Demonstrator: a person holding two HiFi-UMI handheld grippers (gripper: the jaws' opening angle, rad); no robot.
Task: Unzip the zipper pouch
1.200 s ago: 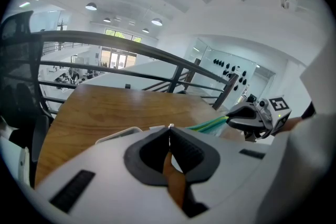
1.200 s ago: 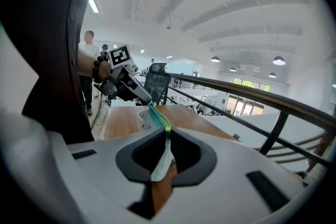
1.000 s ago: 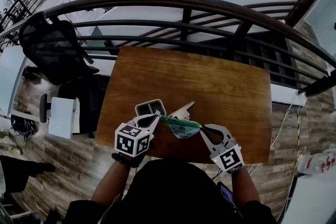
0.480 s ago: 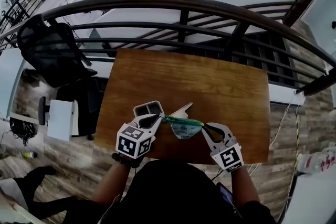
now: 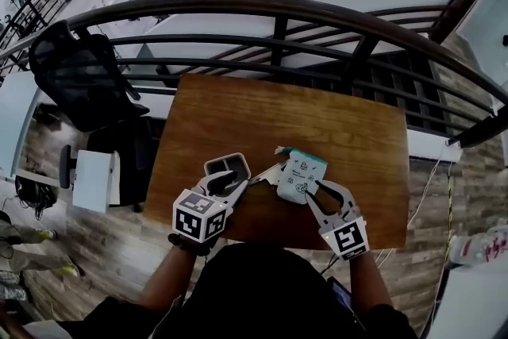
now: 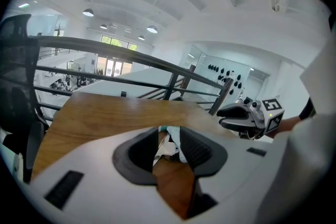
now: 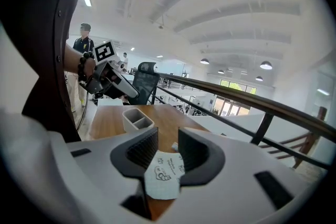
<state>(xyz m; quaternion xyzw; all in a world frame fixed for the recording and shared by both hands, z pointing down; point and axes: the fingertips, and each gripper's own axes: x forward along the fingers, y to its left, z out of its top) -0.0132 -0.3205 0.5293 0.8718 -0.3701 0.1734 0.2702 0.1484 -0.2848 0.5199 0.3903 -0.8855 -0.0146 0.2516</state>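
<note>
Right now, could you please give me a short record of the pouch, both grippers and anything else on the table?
pouch: lies flat on the wooden table, printed face up, teal edge away from the person
zipper: cannot tell whether it is open
left gripper: jaws apart, have just been opening; nothing between them, pouch lies ahead
right gripper: jaws apart, have just been opening; pouch's near edge shows in the gap, pads not pressing on it
grey tray: two compartments, beside the left gripper, apart from the pouch
</note>
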